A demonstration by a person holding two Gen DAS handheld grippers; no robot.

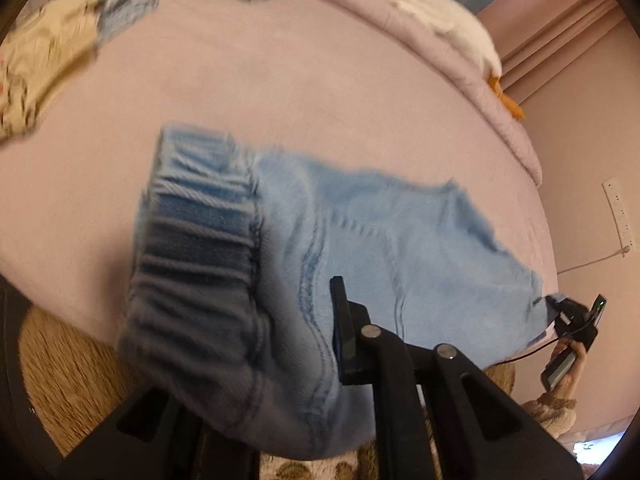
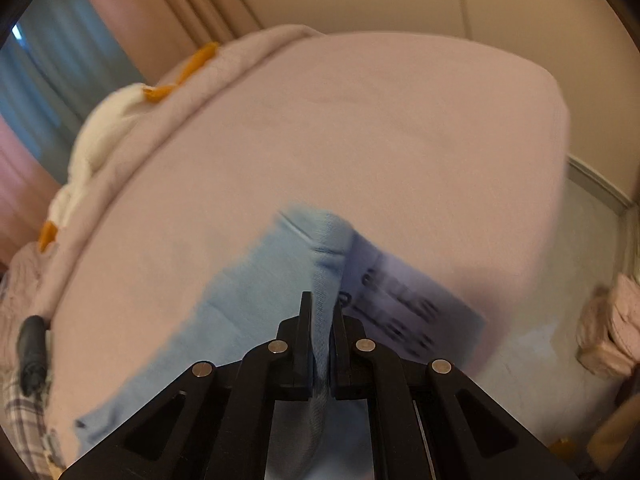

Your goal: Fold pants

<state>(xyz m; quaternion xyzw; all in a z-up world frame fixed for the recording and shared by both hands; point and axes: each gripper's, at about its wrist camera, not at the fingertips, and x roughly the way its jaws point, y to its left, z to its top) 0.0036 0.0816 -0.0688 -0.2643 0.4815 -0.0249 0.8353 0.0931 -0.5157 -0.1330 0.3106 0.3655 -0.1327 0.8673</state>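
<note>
Light blue denim pants point(image 1: 360, 240) are stretched in the air over a pink bed point(image 1: 280, 92). My left gripper point(image 1: 316, 320) is shut on the pants just past the gathered elastic waistband point(image 1: 196, 232); cloth drapes over and hides its left finger. The right gripper point(image 1: 568, 312) shows at the far right of the left wrist view, holding the other end. In the right wrist view my right gripper point(image 2: 322, 312) is shut on a fold of the pants point(image 2: 256, 292), with a white label point(image 2: 404, 308) hanging beside it.
A folded pink quilt with a white and orange plush toy point(image 1: 448, 24) lies along the bed's far edge. Other clothes point(image 1: 44, 64) lie at the bed's far left. A woven mat point(image 1: 72, 380) and a power strip point(image 1: 618, 216) are on the floor.
</note>
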